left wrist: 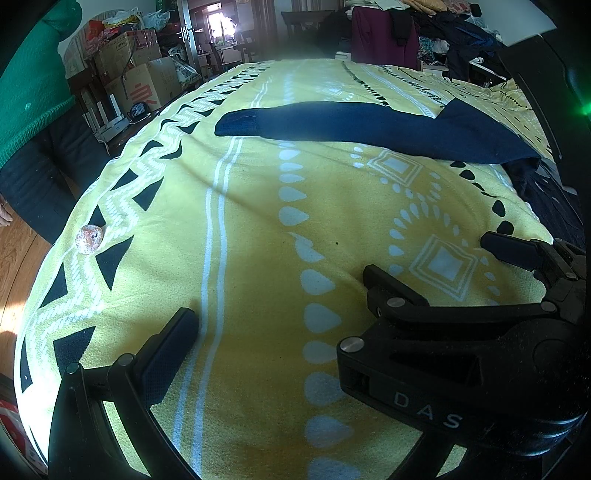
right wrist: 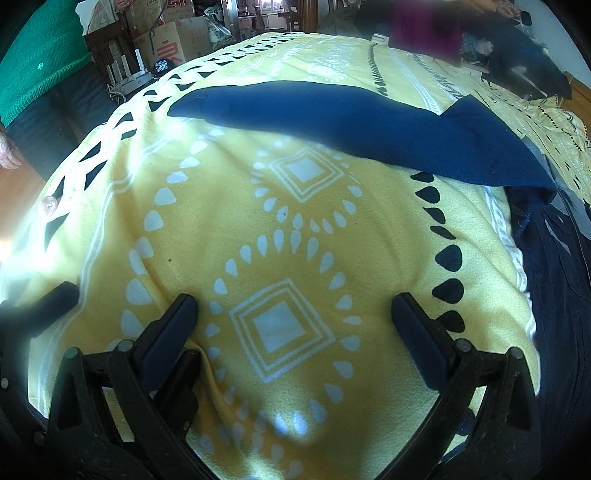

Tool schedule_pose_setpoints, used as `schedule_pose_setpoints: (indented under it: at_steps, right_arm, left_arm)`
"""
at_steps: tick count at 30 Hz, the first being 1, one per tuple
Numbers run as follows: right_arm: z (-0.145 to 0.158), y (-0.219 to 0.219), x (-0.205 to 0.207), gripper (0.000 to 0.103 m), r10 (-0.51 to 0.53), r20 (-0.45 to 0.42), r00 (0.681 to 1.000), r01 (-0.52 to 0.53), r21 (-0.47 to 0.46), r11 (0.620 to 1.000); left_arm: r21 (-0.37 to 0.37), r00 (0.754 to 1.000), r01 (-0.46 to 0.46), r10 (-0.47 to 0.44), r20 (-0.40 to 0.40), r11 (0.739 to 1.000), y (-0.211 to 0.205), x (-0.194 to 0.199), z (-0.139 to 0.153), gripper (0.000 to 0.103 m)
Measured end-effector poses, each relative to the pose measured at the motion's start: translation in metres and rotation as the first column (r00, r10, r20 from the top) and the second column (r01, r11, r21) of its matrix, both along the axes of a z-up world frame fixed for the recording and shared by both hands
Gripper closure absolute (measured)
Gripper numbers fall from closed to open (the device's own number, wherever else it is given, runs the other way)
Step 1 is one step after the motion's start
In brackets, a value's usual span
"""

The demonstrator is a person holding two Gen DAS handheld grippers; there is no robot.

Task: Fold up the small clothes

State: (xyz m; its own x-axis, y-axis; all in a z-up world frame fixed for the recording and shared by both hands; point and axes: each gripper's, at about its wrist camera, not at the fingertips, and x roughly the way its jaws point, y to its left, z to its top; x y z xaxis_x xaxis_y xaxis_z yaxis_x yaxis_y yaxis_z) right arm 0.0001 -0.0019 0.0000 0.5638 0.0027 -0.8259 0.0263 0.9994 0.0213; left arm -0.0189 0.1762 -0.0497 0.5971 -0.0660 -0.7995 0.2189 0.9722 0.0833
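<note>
A navy garment lies folded into a long narrow strip across the far part of the yellow patterned blanket. My left gripper hovers low over the blanket well short of it. Only its left finger shows, spread wide. The right gripper crosses in front of the other finger. In the right wrist view my right gripper stands open with only blanket between its fingers. The left gripper's blurred finger sits just to its left.
More dark cloth hangs at the blanket's right edge. A small orange-white ball rests near the left edge. A person in a green sweater stands left. Cardboard boxes and piled clothes sit beyond.
</note>
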Motion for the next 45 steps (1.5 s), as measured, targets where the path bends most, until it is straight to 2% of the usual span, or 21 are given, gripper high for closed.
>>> schedule_pose_setpoints:
  at_steps: [12,20,22,26,30,32,35,38,40,41,43,45]
  right_arm:
    - [0.000,0.000,0.000,0.000,-0.019,0.005,1.000,0.019,0.005,1.000]
    - [0.002,0.006,0.009,0.000,-0.035,-0.010,0.999,0.035,-0.015,0.999]
    - [0.003,0.001,0.011,0.000,-0.016,-0.020,1.000,0.016,0.019,1.000]
    - [0.012,-0.018,0.013,0.000,0.088,-0.052,0.995,-0.079,0.163,0.983]
    - [0.029,-0.029,0.013,0.000,0.240,-0.103,0.965,-0.207,0.262,0.943]
    - [0.050,-0.031,0.004,0.001,0.316,-0.074,0.946,-0.287,0.261,0.922]
    - [0.098,-0.045,-0.026,0.001,0.403,0.038,0.914,-0.398,0.270,0.877]
    - [0.159,-0.074,-0.070,0.000,0.469,0.201,0.860,-0.507,0.245,0.826]
    - [0.200,-0.101,-0.102,0.000,0.513,0.310,0.800,-0.583,0.199,0.788]
    - [0.221,-0.117,-0.116,0.000,0.524,0.356,0.774,-0.607,0.185,0.773]
    - [0.265,-0.157,-0.145,0.000,0.517,0.454,0.726,-0.636,0.157,0.755]
    - [0.302,-0.197,-0.171,0.000,0.481,0.541,0.690,-0.629,0.119,0.768]
  left_arm:
    - [0.003,1.000,0.002,-0.002,0.001,1.000,-0.001,-0.001,-0.001,0.000]
    - [-0.059,1.000,-0.019,0.019,-0.014,0.998,0.005,0.009,-0.003,0.000]
    - [-0.084,1.000,-0.028,0.027,-0.010,0.996,0.009,0.009,-0.002,0.000]
    - [-0.138,0.999,-0.026,0.028,0.014,0.990,0.016,0.004,0.007,0.000]
    - [-0.190,0.996,-0.047,0.060,0.063,0.981,0.017,-0.013,0.024,0.000]
    - [-0.197,0.992,-0.043,0.065,0.106,0.980,0.010,-0.027,0.039,0.000]
    - [-0.181,0.977,-0.027,0.065,0.205,0.983,-0.002,-0.053,0.074,0.000]
    - [-0.188,0.944,-0.019,0.079,0.319,0.982,-0.008,-0.081,0.122,0.000]
    - [-0.182,0.902,-0.012,0.090,0.423,0.983,-0.014,-0.101,0.163,0.000]
    - [-0.180,0.871,-0.003,0.091,0.483,0.984,-0.017,-0.113,0.186,0.000]
    - [-0.156,0.776,-0.007,0.104,0.623,0.988,-0.026,-0.138,0.234,0.000]
    - [-0.164,0.684,-0.006,0.124,0.719,0.986,-0.036,-0.160,0.282,0.000]
